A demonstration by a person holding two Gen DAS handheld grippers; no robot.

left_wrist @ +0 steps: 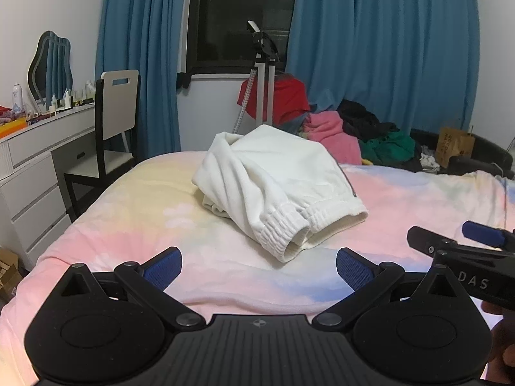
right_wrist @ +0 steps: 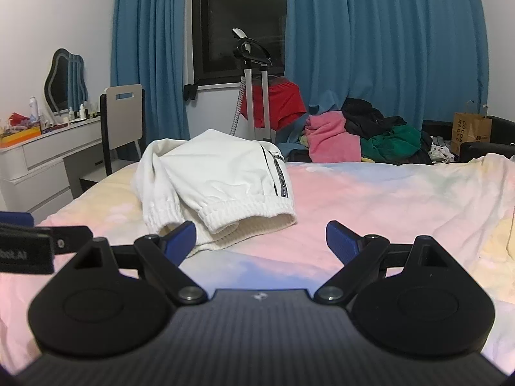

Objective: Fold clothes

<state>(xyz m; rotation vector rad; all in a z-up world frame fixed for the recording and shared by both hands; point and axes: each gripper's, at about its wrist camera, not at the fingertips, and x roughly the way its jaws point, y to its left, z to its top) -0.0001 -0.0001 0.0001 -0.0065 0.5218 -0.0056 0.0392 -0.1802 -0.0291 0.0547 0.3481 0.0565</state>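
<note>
Loosely folded, white sweatpants [left_wrist: 276, 186] are lying bunched on the pastel bed [left_wrist: 128, 225], cuffs facing both grippers, left [left_wrist: 259, 268] and right [right_wrist: 260, 239], whose fingers are hanging apart; unfolded clothes [right_wrist: 363, 135] are piling behind.

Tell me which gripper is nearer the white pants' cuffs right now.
Left, but only slightly. The left gripper sits just short of the white pants, cuffs straight ahead. The right gripper has them ahead to its left. Both open, neither touching.
</note>
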